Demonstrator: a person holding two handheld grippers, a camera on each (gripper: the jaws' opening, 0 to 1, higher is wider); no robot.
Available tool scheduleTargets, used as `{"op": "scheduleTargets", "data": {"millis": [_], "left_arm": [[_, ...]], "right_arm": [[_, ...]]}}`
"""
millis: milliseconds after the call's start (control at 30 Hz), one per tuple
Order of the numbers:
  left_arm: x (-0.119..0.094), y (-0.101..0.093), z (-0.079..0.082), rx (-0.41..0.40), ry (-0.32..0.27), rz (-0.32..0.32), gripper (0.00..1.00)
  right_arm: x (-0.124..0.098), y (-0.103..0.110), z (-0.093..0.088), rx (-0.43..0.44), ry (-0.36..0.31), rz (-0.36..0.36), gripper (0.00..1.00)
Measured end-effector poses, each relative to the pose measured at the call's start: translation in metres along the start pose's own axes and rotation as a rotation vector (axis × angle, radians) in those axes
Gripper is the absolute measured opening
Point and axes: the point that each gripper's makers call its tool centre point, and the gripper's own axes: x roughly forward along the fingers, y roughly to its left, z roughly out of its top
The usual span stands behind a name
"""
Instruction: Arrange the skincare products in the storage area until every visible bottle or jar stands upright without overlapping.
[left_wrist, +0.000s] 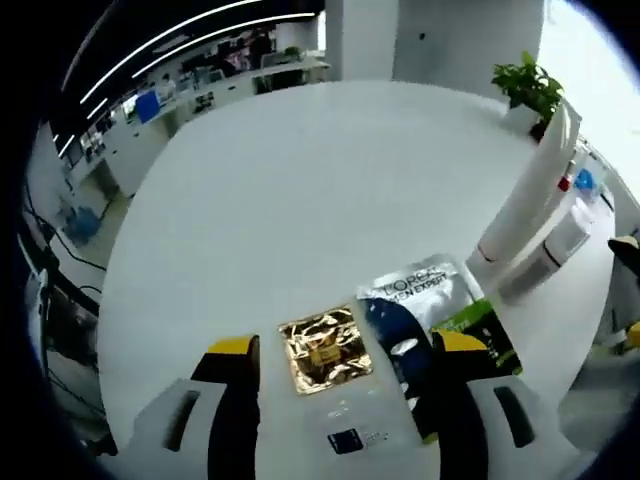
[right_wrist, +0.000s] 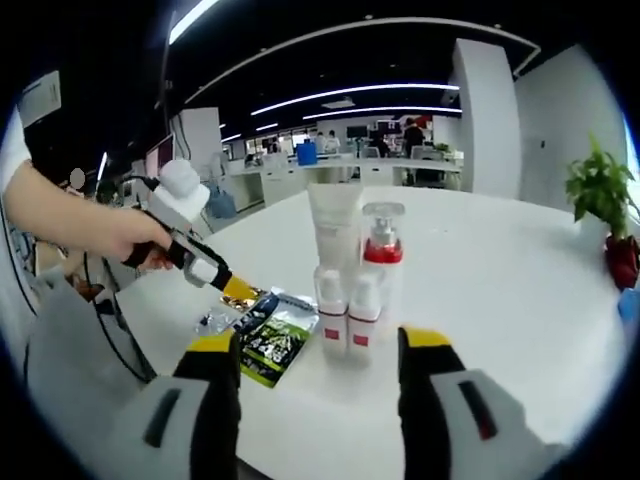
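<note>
Sachets between left hand-held gripper jaws, bottles upright beyond

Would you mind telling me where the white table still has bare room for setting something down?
The table is bare between the bottles and the potted plant, and behind the sachets in the left gripper view. It is crowded where sachets, bottles and the left tool meet.

Both views near shared sachets (tabletop)
</note>
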Motion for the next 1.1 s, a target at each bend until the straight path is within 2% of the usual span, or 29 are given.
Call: {"op": "scheduleTargets", "data": {"millis": [100, 300, 367, 467, 700, 867, 933, 1100], "left_arm": [[-0.012, -0.008, 0.005, 0.076, -0.055, -0.055, 0.78], [-0.037, -0.014, -0.004, 0.116, -0.122, -0.124, 0.86], [-0.044, -0.019, -0.008, 0.134, -0.139, -0.166, 0.89], [-0.064, -0.027, -0.016, 0.121, -0.18, -0.214, 0.94], [-0.101, -0.025, -0.03, 0.101, -0.268, -0.22, 0.97], [-0.115, -0.016, -0.042, 0.108, -0.296, -0.202, 0.97], [-0.12, -0.013, -0.047, 0.066, -0.313, -0.2, 0.97], [-0.123, -0.004, -0.057, 0.049, -0.348, -0.176, 0.97]], "right_arm": [[-0.002, 0.001, 0.005, 0.005, -0.007, -0.001, 0.66], [-0.011, 0.003, 0.011, -0.008, -0.017, 0.0, 0.67], [-0.016, 0.004, 0.013, -0.008, -0.023, -0.003, 0.68], [-0.024, 0.006, 0.014, -0.007, -0.028, -0.008, 0.69], [-0.036, 0.008, 0.015, 0.006, -0.04, -0.031, 0.73], [-0.038, 0.01, 0.017, 0.014, -0.055, -0.039, 0.78], [-0.037, 0.011, 0.018, 0.016, -0.071, -0.031, 0.82], [-0.034, 0.012, 0.016, -0.008, -0.065, -0.027, 0.87]]}}
